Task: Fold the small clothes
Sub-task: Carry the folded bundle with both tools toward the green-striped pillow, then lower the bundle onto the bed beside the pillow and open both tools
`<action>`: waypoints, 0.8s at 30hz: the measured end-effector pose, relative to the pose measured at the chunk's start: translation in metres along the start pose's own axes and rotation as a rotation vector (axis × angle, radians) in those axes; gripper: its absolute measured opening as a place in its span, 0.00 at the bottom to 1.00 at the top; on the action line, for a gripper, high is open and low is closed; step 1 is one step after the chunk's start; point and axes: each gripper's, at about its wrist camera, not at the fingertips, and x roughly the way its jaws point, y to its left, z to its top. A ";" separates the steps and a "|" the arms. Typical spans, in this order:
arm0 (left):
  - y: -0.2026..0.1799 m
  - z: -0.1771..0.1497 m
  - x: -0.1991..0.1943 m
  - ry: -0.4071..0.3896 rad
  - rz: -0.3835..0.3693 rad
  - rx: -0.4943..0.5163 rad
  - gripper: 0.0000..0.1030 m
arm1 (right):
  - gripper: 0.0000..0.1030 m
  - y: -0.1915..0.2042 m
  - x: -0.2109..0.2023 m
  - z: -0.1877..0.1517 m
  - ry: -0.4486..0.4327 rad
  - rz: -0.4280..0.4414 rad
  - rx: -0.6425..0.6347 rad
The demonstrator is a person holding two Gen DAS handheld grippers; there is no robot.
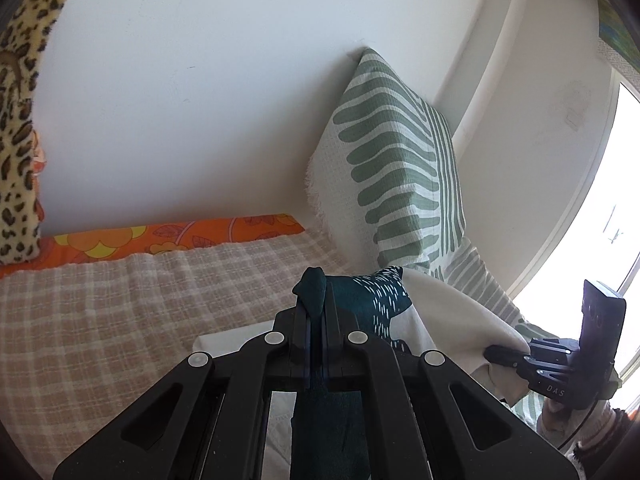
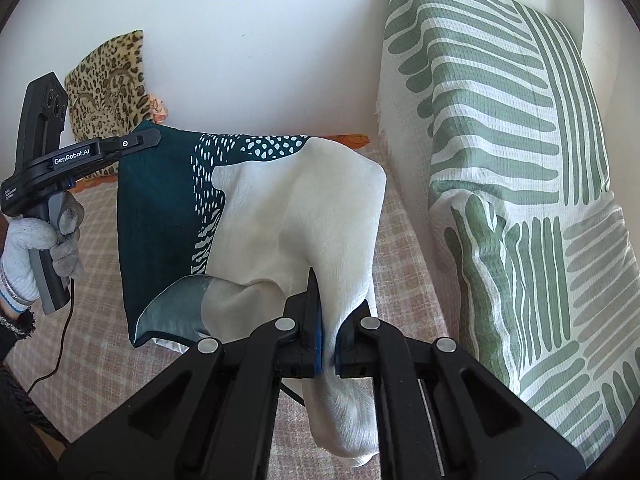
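The left gripper was clenched on a dark teal edge of the cloth, a fold of the fabric bunched up between its closed fingers. The right gripper was likewise clamped tight, on a white corner of the same cloth, which hung down past its fingers in a loose tail. Between the two, the cloth was held up in the air, sagging and slightly twisted, teal on one side, white on the other, with a band of white dots and dashes where the colours met. Below it lay a checked blanket in beige and pink, covering a bed. A gloved hand gripped the handle of the left gripper. A pillow with green stripes and leaf shapes leaned against the white wall beside the cloth. A leopard-print cushion stood further along the wall, with an orange flowered sheet at the blanket's far edge.
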 end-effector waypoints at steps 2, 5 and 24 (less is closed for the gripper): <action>0.011 -0.002 0.014 0.012 0.039 -0.004 0.02 | 0.04 -0.008 0.018 -0.001 0.012 0.022 0.017; 0.026 -0.008 0.030 0.041 0.093 -0.021 0.02 | 0.04 -0.021 0.045 -0.006 0.043 0.093 0.081; -0.009 -0.017 0.018 0.085 0.193 0.114 0.23 | 0.48 -0.033 0.028 0.027 -0.093 0.066 0.160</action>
